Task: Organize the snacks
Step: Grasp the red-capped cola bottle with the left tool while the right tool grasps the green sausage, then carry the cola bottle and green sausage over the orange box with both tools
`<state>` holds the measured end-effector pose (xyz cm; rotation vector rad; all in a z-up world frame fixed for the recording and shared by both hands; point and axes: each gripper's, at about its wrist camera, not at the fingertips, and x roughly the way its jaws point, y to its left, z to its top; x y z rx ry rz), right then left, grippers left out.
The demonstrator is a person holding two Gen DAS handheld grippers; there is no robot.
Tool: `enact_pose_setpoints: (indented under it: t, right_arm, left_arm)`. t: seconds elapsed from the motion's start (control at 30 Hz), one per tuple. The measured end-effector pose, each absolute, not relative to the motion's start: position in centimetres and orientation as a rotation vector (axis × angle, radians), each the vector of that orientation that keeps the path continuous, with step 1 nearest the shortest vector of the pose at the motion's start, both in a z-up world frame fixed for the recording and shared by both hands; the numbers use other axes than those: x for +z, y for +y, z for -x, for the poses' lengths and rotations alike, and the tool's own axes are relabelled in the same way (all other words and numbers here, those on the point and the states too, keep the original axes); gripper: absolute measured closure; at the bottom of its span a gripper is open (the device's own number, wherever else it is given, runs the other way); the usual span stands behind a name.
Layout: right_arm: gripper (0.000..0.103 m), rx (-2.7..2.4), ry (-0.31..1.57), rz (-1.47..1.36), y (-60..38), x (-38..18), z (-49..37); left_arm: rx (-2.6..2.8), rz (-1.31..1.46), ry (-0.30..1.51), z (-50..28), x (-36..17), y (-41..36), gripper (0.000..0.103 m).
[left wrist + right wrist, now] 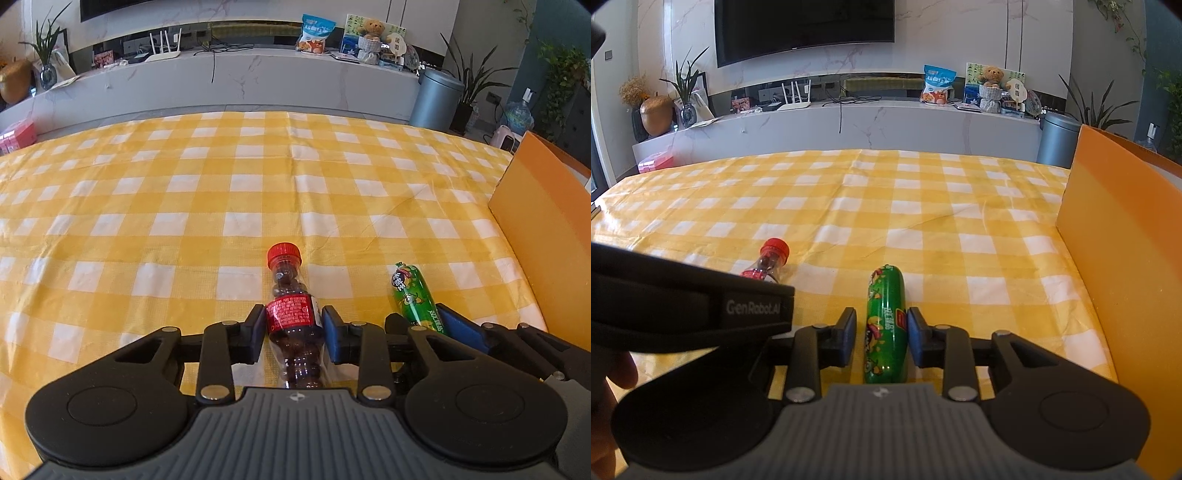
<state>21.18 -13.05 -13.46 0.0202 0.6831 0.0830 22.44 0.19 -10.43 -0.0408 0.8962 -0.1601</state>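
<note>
A small clear bottle [291,310] with a red cap, a red label and dark round candies lies on the yellow checked tablecloth [184,192]. My left gripper [293,332] has its fingers pressed against the label on both sides. A green sausage-shaped snack pack [886,325] lies lengthwise between the fingers of my right gripper [881,334], which touch its sides. The green pack also shows in the left wrist view [413,295], with the right gripper [428,325] around it. The bottle's cap end shows in the right wrist view [772,258], behind the left gripper's body.
An orange cardboard box [1123,258] stands at the table's right side, close to the right gripper; it also shows in the left wrist view [546,236]. Beyond the table are a marble TV ledge with a snack bag [314,33] and a grey bin [436,98].
</note>
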Motion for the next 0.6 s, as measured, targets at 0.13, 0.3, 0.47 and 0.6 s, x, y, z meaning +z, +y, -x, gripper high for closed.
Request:
enact_pose_setpoints:
  t: [0.13,0.3,0.47,0.6]
  right_arm:
    - [0.073,0.087,0.681,-0.020,-12.9,-13.5,-21.2]
    - [0.083,0.088,0.672,0.002,-12.8,-13.6,-21.2]
    - [0.083,0.101,0.665,-0.040,-13.3,-13.1,-20.7]
    - [0.083,0.113,0.622,-0.021,-13.3,-11.9,-19.7]
  left_arm:
    - [-0.161,0.045,0.899,-22.5,-10.4,0.3,0.067]
    - [-0.160,0.048,0.904,-22.5,-10.3,0.4,0.067]
    - [-0.162,0.067,0.874,-22.0,-9.4,0.6,0.067]
    - [-0.187,0.081,0.850,-21.0,-8.3,0.6,0.067]
